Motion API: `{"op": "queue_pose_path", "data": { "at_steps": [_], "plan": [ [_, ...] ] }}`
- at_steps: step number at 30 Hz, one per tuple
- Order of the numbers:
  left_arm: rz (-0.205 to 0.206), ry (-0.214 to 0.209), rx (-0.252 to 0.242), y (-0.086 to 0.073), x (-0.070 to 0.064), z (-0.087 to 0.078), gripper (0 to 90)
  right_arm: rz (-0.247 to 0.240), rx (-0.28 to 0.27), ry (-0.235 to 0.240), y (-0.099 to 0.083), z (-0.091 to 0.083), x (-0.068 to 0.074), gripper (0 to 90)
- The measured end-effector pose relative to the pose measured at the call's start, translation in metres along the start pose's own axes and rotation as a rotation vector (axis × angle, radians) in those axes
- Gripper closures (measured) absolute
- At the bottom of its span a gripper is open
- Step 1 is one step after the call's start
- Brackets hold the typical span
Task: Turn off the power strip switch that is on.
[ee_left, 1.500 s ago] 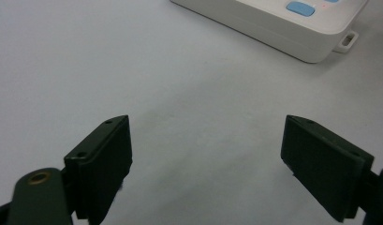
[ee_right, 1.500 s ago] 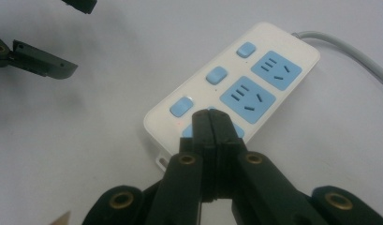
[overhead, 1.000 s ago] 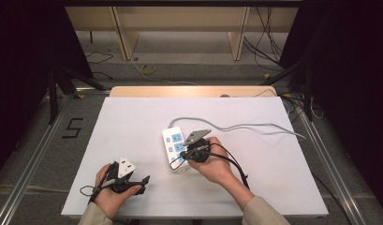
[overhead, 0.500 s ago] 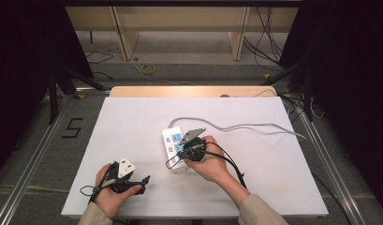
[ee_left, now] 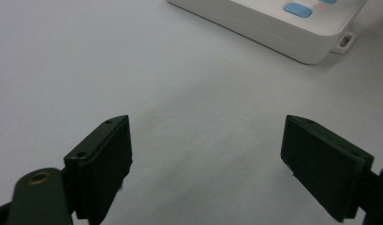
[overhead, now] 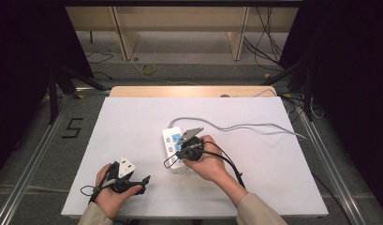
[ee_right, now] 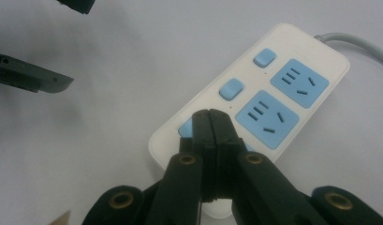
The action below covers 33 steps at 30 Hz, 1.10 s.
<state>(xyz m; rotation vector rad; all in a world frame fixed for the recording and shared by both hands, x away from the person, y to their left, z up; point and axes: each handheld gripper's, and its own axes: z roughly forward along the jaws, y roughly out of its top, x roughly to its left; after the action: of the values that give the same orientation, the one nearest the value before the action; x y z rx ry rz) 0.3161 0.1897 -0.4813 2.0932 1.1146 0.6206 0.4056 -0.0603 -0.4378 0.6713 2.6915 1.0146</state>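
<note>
The step in hand appears to be operating a switch on the power strip [overhead: 174, 149], which lies flat near the middle of the white table [overhead: 133, 126], its grey cable [overhead: 245, 126] running off toward the far right edge. The right gripper [ee_right: 210, 117] has its jaws pressed together with nothing between them, and their joined tips sit over the nearest blue switch button [ee_right: 184, 127] at the near end of the strip; whether the tips bear on the button or hover just above it cannot be told. Two further blue buttons [ee_right: 231, 88] lie beyond it along the same edge, each beside a blue socket face [ee_right: 272, 116]. No plug is seated in the two sockets in view. The left gripper [ee_left: 208, 159] rests near the front left of the table, well apart from the strip, its jaws spread wide over bare tabletop and holding nothing; the strip's corner [ee_left: 315, 44] is seen ahead of it. The next move likely calls for a short, straight press down through the closed tips, kept centred on the button so that they do not slide onto the neighbouring socket, with the strip prevented from shifting. No container is present on the table
</note>
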Motion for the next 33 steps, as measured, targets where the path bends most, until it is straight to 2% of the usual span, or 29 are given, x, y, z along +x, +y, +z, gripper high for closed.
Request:
{"op": "queue_pose_path", "data": {
  "at_steps": [3,6,7,11,24,33],
  "plan": [
    [-0.002,-0.001,0.0,0.0,0.0,0.0,16.4,-0.012,0.003,0.002,0.001,0.001,-0.001,90.0],
    [-0.003,-0.001,0.0,0.0,0.0,0.0,16.5,0.001,0.009,0.0,0.002,0.002,0.0,90.0],
    [-0.002,-0.001,0.0,0.0,0.0,0.0,16.4,-0.014,0.012,0.0,0.002,0.002,0.0,90.0],
    [-0.001,0.0,-0.001,0.0,0.0,0.0,16.4,0.005,0.01,-0.002,0.004,0.003,0.001,90.0],
    [-0.001,0.0,-0.002,0.0,0.0,0.0,16.5,-0.009,0.02,-0.002,0.009,0.007,0.002,90.0],
    [0.0,0.0,-0.003,0.0,0.0,0.0,16.5,0.003,0.036,-0.004,0.011,0.009,0.003,90.0]
  ]
}}
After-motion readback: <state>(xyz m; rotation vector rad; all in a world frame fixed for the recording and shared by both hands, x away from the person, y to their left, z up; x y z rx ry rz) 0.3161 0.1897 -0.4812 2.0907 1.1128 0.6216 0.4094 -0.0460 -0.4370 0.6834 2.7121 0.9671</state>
